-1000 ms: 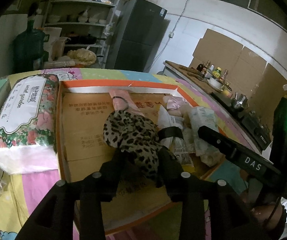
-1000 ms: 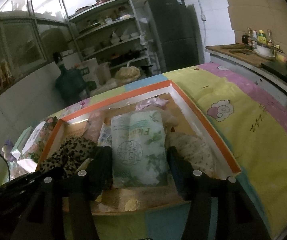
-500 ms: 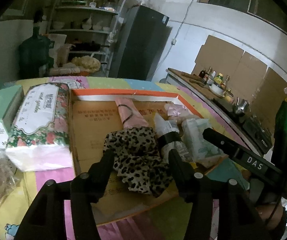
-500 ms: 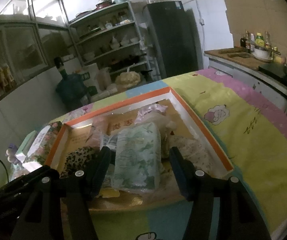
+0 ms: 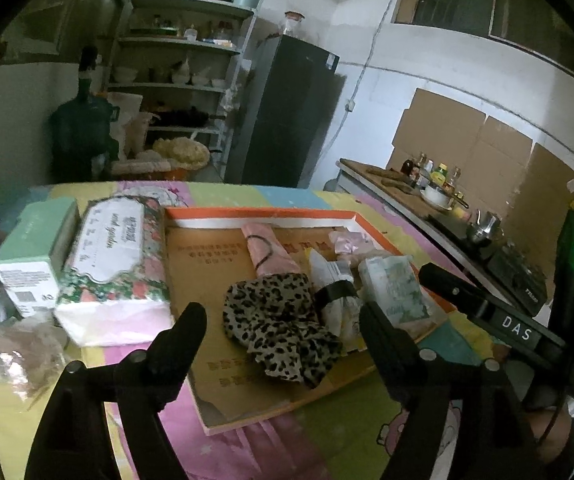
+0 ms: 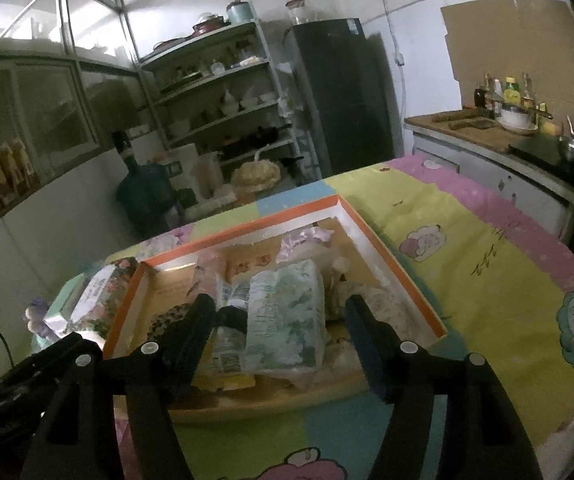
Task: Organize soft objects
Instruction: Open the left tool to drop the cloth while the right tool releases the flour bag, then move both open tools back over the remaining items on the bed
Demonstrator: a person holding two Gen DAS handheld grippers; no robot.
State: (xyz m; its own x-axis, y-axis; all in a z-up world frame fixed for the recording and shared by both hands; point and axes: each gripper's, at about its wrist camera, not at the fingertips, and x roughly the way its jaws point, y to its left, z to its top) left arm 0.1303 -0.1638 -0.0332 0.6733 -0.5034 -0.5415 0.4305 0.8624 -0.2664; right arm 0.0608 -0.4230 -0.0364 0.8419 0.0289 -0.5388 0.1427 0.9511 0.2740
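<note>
An orange-rimmed cardboard tray (image 5: 259, 213) lies on the table. In it lie a leopard-print cloth (image 5: 283, 332), a pink rolled cloth (image 5: 267, 252), a black-banded pack (image 5: 337, 300) and a pale green tissue pack (image 5: 393, 288). My left gripper (image 5: 281, 320) is open and empty, raised just in front of the leopard cloth. In the right wrist view my right gripper (image 6: 279, 316) is open and empty, held back from the green tissue pack (image 6: 287, 316) in the tray (image 6: 391, 260).
A floral tissue pack (image 5: 113, 256) and a mint green box (image 5: 37, 252) lie left of the tray. The right gripper body (image 5: 499, 320) stands at the tray's right. A pastel patterned cloth (image 6: 467, 264) covers the table. Shelves, a water jug and a fridge stand behind.
My left gripper let go of the leopard cloth, opened and drew back and up. My right gripper opened off the green tissue pack and drew back too.
</note>
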